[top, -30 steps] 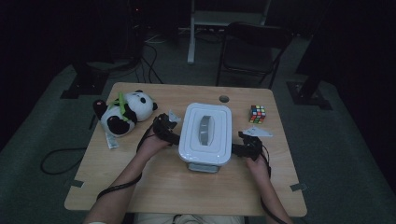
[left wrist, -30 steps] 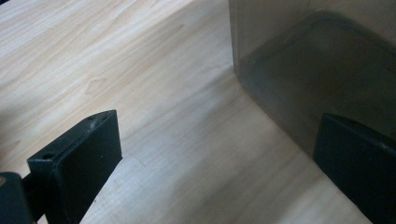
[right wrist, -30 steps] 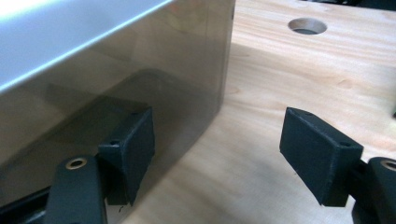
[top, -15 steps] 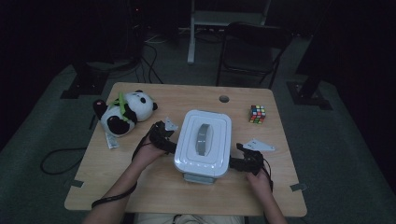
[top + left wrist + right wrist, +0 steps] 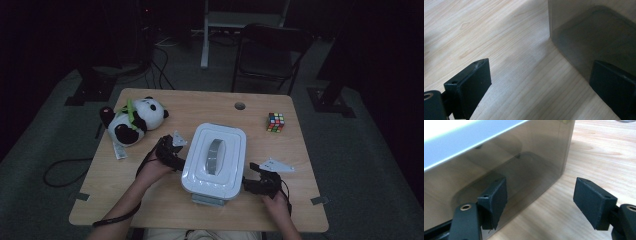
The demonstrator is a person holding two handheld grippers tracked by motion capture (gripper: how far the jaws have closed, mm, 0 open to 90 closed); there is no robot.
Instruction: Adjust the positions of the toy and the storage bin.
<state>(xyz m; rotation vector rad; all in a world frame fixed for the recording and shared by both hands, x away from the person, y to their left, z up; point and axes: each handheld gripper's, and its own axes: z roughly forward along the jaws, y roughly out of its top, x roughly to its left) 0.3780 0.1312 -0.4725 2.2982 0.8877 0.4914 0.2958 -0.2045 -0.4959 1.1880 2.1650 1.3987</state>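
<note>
- High view: a lidded container is seen mid-surface, flanked by the left claw and right claw; a panda toy, cube, chair and dark carpeted floor are shown.
- Left gripper view: the claw is spread wide beside the container's wall.
- Right gripper view: the claw is held wide at the container's corner.

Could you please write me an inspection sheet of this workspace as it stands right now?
Surface: wooden table, round hole near far edge.
Job's things: lidded box, white lid with grey handle, smoky clear walls, at table middle.
Clutter: panda far left; cube far right; tape bits at near corners.
Grippers: left gripper at box's left side, right gripper at its right near corner; both open, jaws beside the walls.
Cables: one trails from left gripper off near edge; more on floor.
Surroundings: dark room, chair beyond table.
</note>
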